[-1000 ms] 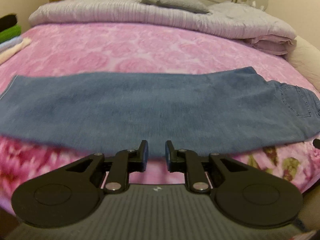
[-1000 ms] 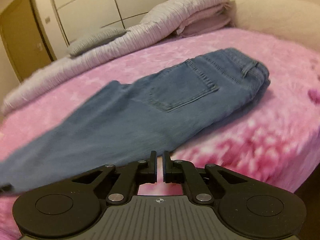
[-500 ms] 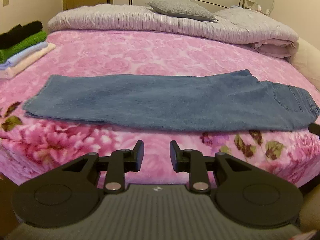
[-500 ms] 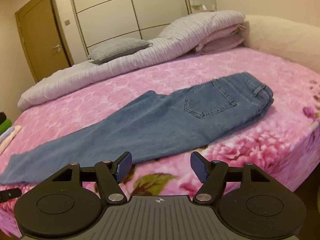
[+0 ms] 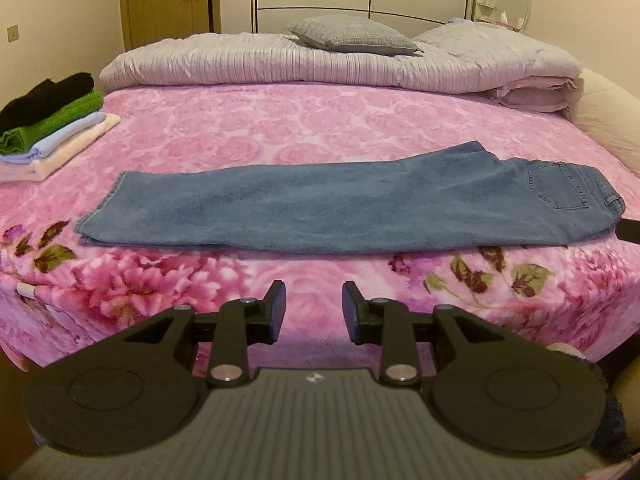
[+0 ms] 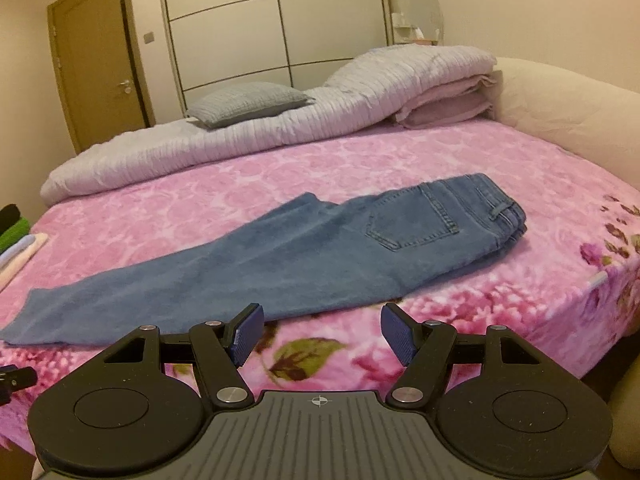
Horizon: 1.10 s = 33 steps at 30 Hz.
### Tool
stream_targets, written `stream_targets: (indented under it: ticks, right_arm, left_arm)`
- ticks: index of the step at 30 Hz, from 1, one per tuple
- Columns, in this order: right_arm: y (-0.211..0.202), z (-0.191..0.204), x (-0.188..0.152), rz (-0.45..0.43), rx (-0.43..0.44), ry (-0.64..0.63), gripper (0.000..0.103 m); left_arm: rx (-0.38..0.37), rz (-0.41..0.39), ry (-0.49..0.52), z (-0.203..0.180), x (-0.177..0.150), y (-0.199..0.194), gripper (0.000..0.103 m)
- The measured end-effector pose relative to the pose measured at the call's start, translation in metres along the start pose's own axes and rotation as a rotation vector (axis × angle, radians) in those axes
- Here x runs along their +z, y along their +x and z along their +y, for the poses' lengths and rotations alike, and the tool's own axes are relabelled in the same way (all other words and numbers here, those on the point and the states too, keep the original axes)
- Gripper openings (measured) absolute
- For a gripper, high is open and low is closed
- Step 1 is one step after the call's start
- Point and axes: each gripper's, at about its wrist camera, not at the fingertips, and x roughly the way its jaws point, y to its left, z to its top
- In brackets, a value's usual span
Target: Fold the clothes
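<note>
Jeans (image 5: 344, 212) flat on bed (image 5: 320, 128); left hand-held gripper (image 5: 314, 312) opening, empty; right hand-held gripper (image 6: 322, 334) wide apart, empty, at 6 o'clock.

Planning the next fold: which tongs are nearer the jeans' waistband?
Right. The right tongs sit open before the bed edge, by the waistband end of the jeans; the left tongs, opening with nothing between them, face mid-leg, further toward the hem.

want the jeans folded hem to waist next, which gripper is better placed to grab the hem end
Left, probably. In its view the hem lies on its side, and the waistband lies toward the right gripper. The left gripper, jaws opening, holds nothing.
</note>
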Motion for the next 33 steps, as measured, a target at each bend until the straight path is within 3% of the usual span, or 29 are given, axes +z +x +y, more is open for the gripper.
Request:
stream_targets:
  ticks: [7, 17, 33]
  right_arm:
    - [0.013, 0.003, 0.001, 0.034, 0.027, -0.003, 0.069]
    - [0.067, 0.0, -0.002, 0.124, -0.011, 0.0, 0.069]
    - [0.132, 0.012, -0.01, 0.224, -0.016, -0.047, 0.069]
  left_arm:
    - [0.013, 0.03, 0.009, -0.005, 0.004, 0.01, 0.028]
    - [-0.065, 0.09, -0.05, -0.009, 0.004, 0.065, 0.029]
    - [-0.013, 0.08, -0.218, 0.051, 0.006, 0.105, 0.028]
